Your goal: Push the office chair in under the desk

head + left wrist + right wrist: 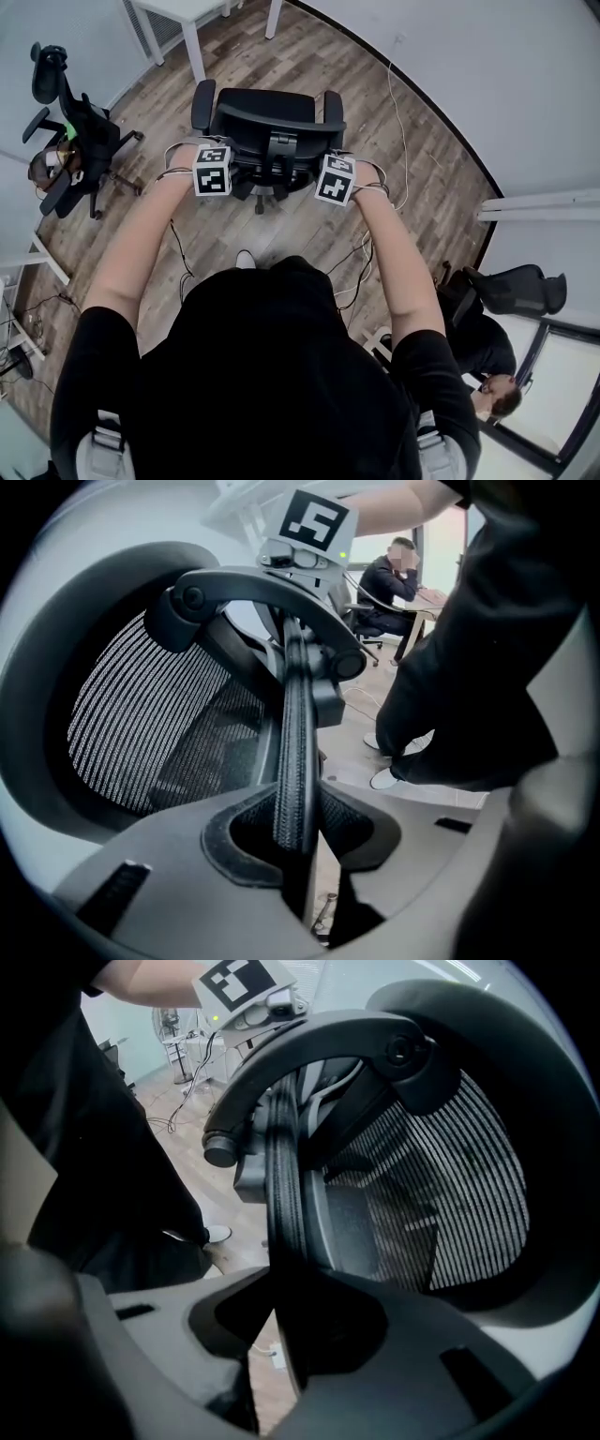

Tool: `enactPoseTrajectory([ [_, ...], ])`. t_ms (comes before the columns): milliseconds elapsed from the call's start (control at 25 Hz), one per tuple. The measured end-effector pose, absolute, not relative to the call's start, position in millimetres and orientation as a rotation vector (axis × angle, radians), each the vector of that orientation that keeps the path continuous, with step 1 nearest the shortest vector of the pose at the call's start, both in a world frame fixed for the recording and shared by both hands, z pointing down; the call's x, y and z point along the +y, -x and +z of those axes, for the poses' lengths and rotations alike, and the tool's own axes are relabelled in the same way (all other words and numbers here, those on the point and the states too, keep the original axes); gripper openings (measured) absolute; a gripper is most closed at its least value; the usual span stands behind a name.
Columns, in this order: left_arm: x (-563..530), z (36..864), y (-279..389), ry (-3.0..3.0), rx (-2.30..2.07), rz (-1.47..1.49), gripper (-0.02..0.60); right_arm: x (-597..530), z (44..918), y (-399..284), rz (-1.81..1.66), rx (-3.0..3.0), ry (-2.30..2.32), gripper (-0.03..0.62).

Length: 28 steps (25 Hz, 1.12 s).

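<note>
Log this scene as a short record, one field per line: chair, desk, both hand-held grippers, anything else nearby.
desk: white, ahead of the person
office chair: back toward the person, not yet under the desk
left hand-held gripper: shut on the office chair's backrest edge
right hand-held gripper: shut on its other backrest edge
nearby: second chair at left

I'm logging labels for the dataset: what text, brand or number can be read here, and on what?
No readable words or numbers anywhere.
The left cube and right cube: black-and-white square markers, patterns only, no letters.
The office chair: no brand label visible.
</note>
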<state>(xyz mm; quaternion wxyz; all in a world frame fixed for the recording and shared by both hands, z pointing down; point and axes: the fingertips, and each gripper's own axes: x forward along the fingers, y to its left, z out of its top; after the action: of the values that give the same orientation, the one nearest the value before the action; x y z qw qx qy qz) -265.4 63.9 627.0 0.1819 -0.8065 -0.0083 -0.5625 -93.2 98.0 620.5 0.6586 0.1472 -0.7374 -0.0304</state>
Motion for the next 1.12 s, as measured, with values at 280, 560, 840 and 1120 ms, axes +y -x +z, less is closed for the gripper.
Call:
enactPoseTrajectory([
  [280,31,628,252,2.241,-0.017,-1.581,0.098,75,619,82,-0.056,-1.686,-0.356,0.104],
  [560,-9,632,233,2.236,-0.021,-1.601,0.097,36,621,63,-0.068,-1.696,-0.358,0.106],
  [840,-50,632,195,2.24,-0.016,-1.63,0.095,-6,620,23,-0.087,-1.699,-0.354,0.107],
  [1120,-88,633,157,2.253,0.009,-1.67,0.094,-50,620,-16,-0.113,-1.71,-0.332,0.107],
])
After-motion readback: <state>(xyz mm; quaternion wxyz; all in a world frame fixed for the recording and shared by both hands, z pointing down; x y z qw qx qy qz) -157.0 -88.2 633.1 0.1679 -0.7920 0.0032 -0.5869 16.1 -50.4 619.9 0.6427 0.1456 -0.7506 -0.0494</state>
